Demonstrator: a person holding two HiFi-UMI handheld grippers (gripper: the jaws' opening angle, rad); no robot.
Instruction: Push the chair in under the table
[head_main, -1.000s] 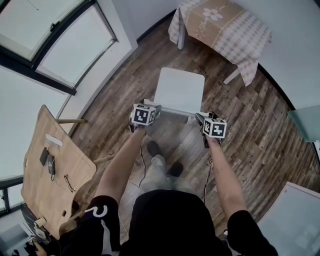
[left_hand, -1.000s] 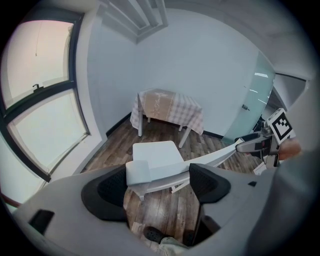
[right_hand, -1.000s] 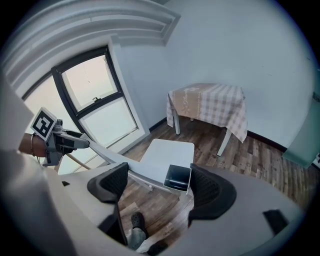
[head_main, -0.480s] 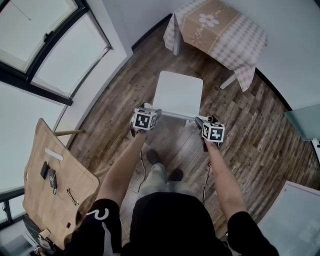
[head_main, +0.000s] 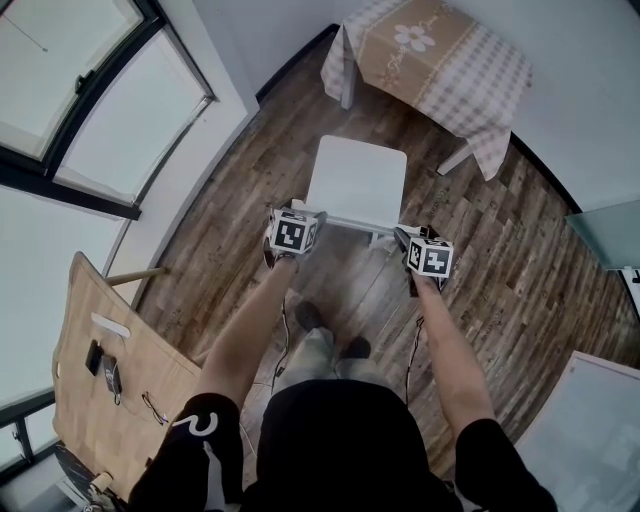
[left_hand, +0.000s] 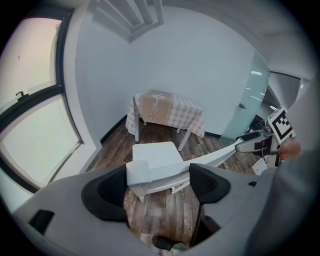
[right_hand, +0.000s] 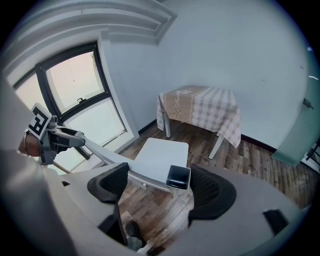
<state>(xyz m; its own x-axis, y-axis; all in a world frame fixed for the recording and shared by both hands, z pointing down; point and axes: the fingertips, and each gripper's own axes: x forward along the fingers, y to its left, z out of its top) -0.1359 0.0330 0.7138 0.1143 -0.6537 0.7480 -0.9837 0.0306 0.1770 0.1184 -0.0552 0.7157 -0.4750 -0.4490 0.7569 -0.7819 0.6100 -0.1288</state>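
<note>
Chair (head_main: 357, 182) has slid a little closer to the desk (head_main: 440, 60), but it is not under yet. Left gripper (left_hand: 159, 184) and right gripper (right_hand: 159, 186) have open fingers round its back.

**White square-seated chair (head_main: 357, 182) stands short of the small check-draped table (head_main: 430, 50)**

The chair is upright, its flat seat bare. Its thin white back rail runs along the side away from the table. The table has white legs, and its beige-and-white checked covering carries a flower motif. It stands just beyond the seat's front edge, angled to it. The two are near but apart, and no part of the seat is under the table.
</note>
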